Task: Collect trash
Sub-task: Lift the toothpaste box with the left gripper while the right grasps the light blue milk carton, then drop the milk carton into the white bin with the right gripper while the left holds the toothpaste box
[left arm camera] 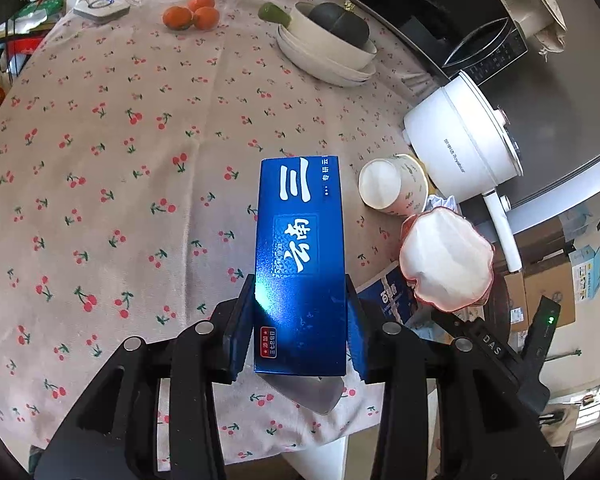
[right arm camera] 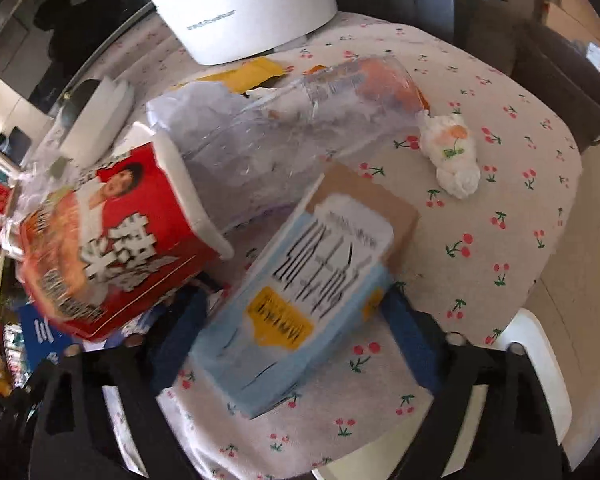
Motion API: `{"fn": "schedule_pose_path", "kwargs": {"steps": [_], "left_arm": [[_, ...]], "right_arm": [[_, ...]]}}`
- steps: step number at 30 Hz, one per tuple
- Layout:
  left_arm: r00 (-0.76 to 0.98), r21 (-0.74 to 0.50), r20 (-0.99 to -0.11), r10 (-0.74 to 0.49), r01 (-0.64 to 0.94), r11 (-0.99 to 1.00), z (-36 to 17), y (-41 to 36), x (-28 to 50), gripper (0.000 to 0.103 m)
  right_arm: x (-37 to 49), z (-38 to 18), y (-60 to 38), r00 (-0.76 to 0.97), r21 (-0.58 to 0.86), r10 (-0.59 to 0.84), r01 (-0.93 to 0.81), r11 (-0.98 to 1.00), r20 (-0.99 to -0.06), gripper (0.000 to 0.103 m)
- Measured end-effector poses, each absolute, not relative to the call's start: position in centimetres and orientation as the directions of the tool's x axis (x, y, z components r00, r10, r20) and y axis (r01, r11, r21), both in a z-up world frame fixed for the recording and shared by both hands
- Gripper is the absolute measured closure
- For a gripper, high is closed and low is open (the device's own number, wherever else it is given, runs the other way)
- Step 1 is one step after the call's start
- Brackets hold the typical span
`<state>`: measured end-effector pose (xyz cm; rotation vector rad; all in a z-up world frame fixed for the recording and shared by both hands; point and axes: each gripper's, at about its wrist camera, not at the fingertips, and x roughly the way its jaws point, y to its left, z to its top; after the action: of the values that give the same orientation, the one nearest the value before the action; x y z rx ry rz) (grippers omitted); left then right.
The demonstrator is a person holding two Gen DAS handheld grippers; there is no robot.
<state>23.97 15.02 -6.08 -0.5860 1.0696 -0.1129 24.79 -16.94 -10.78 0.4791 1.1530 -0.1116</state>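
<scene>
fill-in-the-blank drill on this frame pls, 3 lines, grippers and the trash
The left gripper is shut on a ____ box.
The tablecloth is printed with ____.
The light blue carton lies between the ____ gripper's fingers.

Missing words: blue; cherries; right

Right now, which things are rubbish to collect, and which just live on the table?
Rubbish: dark blue cardboard box, light blue carton, red noodle cup, crumpled white tissue.
Staying: three orange tangerines, white electric pot, stacked white bowls.
</scene>
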Motion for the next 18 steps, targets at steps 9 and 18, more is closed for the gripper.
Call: {"fn": "schedule_pose_path", "kwargs": {"steps": [9,18], "left_arm": [[0.498,-0.499,-0.789,-0.361,-0.176,0.849,-5.9,14.8,23.7,0.065],[0.492,-0.494,-0.794,-0.358,-0.177,0.851,-6.1,14.9,23.7,0.065]], "right_arm": [[23.5,-7.2,-14.9,0.524,0.155,0.054,0.150,0.977,-0.850,0.075],[24.2,-9.5,-15.1,0.443,0.096,0.035,0.116,0.989,-0.896,0.033]]}}
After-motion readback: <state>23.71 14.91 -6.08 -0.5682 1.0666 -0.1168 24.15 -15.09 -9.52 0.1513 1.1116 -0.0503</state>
